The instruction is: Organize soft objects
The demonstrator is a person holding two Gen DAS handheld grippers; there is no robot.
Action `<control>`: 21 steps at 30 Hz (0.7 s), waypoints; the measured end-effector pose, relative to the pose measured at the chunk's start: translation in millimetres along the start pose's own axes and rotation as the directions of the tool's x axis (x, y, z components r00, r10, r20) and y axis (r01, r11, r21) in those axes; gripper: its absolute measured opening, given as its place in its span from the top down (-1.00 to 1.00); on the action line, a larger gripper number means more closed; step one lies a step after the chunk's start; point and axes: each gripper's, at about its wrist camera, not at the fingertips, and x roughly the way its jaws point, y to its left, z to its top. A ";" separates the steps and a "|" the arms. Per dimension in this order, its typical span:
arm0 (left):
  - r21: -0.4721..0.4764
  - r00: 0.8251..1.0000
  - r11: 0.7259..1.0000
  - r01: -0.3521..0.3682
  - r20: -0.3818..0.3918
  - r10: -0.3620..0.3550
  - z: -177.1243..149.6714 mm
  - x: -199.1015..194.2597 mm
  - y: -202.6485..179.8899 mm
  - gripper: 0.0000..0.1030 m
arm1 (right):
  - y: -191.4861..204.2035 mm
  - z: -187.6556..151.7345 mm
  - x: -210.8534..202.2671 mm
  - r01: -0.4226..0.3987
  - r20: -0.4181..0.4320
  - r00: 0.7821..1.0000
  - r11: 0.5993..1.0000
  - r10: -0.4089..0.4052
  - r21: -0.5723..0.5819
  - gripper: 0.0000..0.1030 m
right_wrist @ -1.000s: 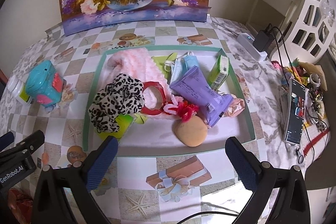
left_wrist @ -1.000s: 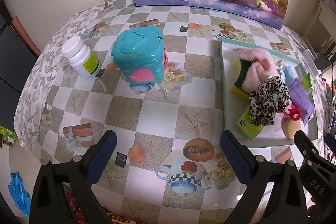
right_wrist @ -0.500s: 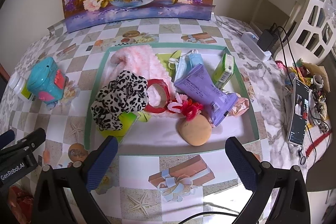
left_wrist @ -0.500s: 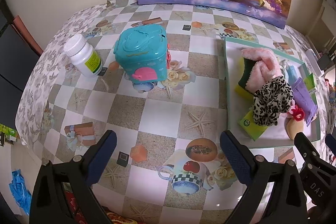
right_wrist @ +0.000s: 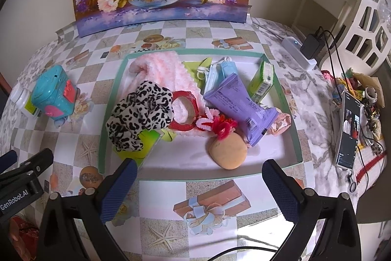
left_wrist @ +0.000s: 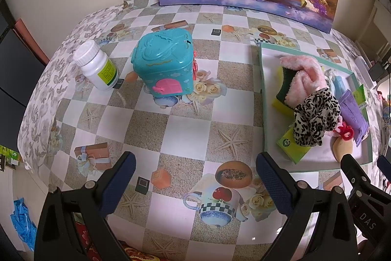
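Left tool [left_wrist: 194, 179] and right tool [right_wrist: 199, 184], both spread and empty, hover above the checkered tabletop [left_wrist: 185, 129]. Centre frame in the right view, the green-rimmed tray [right_wrist: 103, 136] holds a fuzzy pink cloth [right_wrist: 166, 67], partly hidden under a leopard-print scrunchie [right_wrist: 139, 111] and a glossy purple pouch [right_wrist: 238, 104].

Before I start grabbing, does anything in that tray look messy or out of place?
Yes: the tray is a jumbled heap. The leopard-print scrunchie is draped over a green box, and the purple pouch lies across other items. Nothing looks spilled or broken.
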 end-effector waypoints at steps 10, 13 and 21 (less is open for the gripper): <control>0.000 1.000 1.000 0.000 -0.001 0.000 -0.1 0.0 -0.8 -0.92 | 0.9 -0.4 0.6 0.000 -0.001 1.000 1.000 0.000 -0.001 -1.00; 0.000 1.000 1.000 0.000 -0.001 0.000 -0.1 -0.2 -1.0 -0.92 | 1.1 -0.5 0.8 0.001 -0.002 1.000 1.000 -0.001 0.000 -1.00; 0.008 1.000 1.000 0.013 -0.006 -0.013 -0.2 0.6 -2.4 -0.92 | 1.1 0.0 1.0 0.001 -0.002 1.000 1.000 -0.001 0.000 -1.00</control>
